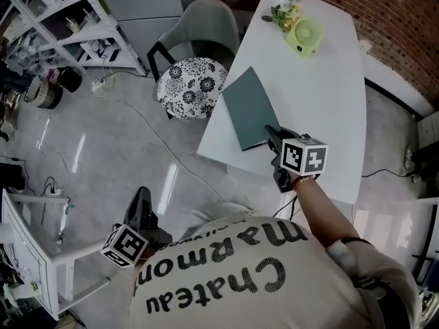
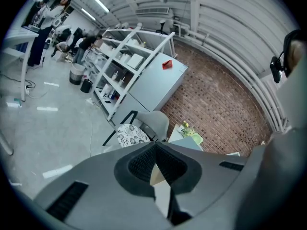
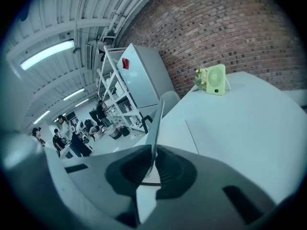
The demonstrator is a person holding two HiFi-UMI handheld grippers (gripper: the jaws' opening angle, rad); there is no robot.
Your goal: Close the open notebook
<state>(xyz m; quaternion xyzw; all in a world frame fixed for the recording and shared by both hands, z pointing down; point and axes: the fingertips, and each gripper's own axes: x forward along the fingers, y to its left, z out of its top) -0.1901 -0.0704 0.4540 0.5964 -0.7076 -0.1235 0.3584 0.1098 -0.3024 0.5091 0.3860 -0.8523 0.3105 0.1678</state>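
Observation:
The notebook [image 1: 248, 108] has a teal cover and lies near the left edge of the white table [image 1: 322, 81]. My right gripper [image 1: 272, 134] is at the notebook's near corner. In the right gripper view its jaws [image 3: 152, 169] are shut on the thin edge of the cover [image 3: 157, 123], which stands raised, nearly upright. A pale page [image 3: 178, 134] lies flat on the table beside it. My left gripper [image 1: 142, 196] hangs low beside the person, over the floor and away from the table. Its pads [image 2: 144, 163] meet at the tips with nothing between them.
A green desk fan [image 1: 306, 35] and a small pot of flowers [image 1: 283, 5] stand at the table's far end. A chair with a floral cushion [image 1: 192, 77] is at the table's left side. White shelving [image 1: 75, 26] and cables cross the floor on the left.

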